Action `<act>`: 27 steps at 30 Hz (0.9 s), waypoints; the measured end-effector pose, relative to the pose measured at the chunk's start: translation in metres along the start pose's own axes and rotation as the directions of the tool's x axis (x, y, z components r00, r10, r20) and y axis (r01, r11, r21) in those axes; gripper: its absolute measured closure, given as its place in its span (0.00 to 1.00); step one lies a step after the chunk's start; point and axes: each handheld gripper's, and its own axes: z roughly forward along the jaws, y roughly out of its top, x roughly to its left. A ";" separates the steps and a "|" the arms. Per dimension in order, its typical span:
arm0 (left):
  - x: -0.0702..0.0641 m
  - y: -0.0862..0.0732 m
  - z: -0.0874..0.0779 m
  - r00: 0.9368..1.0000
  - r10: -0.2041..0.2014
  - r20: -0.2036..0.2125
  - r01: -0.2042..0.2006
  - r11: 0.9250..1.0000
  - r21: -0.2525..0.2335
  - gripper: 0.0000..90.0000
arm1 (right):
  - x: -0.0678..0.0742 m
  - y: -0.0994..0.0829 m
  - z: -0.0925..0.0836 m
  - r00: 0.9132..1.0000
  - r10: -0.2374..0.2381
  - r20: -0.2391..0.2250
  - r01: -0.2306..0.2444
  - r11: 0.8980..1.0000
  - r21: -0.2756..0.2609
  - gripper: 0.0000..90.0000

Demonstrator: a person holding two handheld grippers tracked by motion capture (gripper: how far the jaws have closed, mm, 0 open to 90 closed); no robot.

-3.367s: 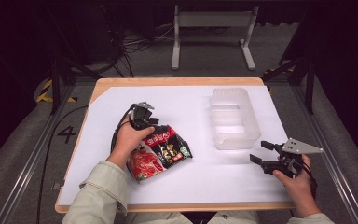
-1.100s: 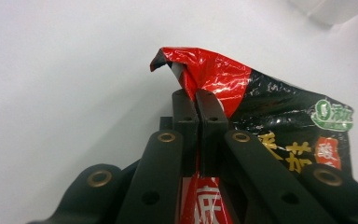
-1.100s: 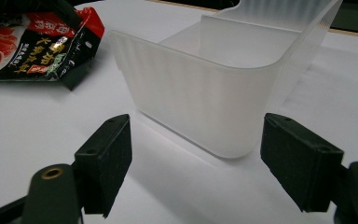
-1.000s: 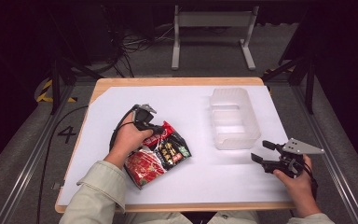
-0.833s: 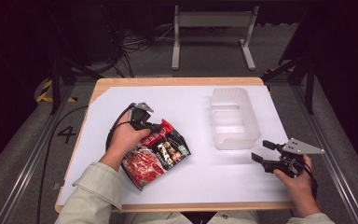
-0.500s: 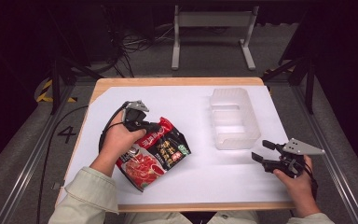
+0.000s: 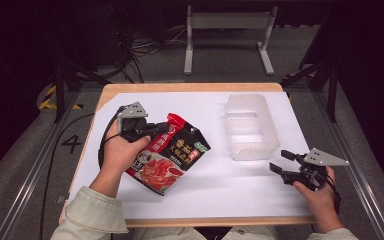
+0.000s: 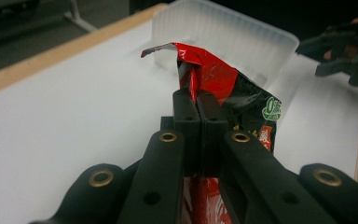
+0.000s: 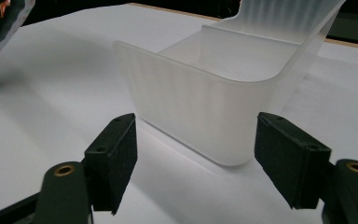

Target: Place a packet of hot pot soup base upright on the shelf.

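We see left tongs [image 7: 156,129] clamped on red-black foil snack pouch [image 7: 172,152], lifted beside translucent ribbed plastic bin [image 7: 250,127]. Right tongs [image 7: 280,161] wide open, empty. Bin unfilled; placement likely remains.

The right gripper [image 9: 196,163] spreads its two black jaws wide at the bottom of the frame. Between and beyond them, a translucent plastic bin [image 9: 205,116] stands on the white table surface [image 9: 51,88]. A red-and-black packet corner [image 9: 0,23] hangs at the upper left.
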 end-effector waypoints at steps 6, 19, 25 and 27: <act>-0.011 -0.001 -0.010 0.999 0.008 -0.038 -0.012 0.994 -0.108 0.99 | 0.000 0.000 0.000 1.000 -0.001 0.000 0.001 1.000 0.003 0.33; -0.020 -0.019 -0.013 0.994 0.007 -0.111 -0.030 0.978 -0.206 0.99 | 0.008 0.004 0.000 1.000 -0.024 -0.020 0.024 1.000 0.008 0.33; -0.021 -0.021 -0.016 0.991 -0.003 -0.132 -0.036 0.956 -0.290 0.99 | 0.014 0.011 -0.001 0.998 -0.031 -0.046 0.031 1.000 0.000 0.33; -0.023 -0.022 -0.014 0.991 -0.004 -0.131 -0.037 0.950 -0.311 0.99 | 0.019 0.015 0.000 0.996 -0.034 -0.078 0.034 0.999 -0.003 0.33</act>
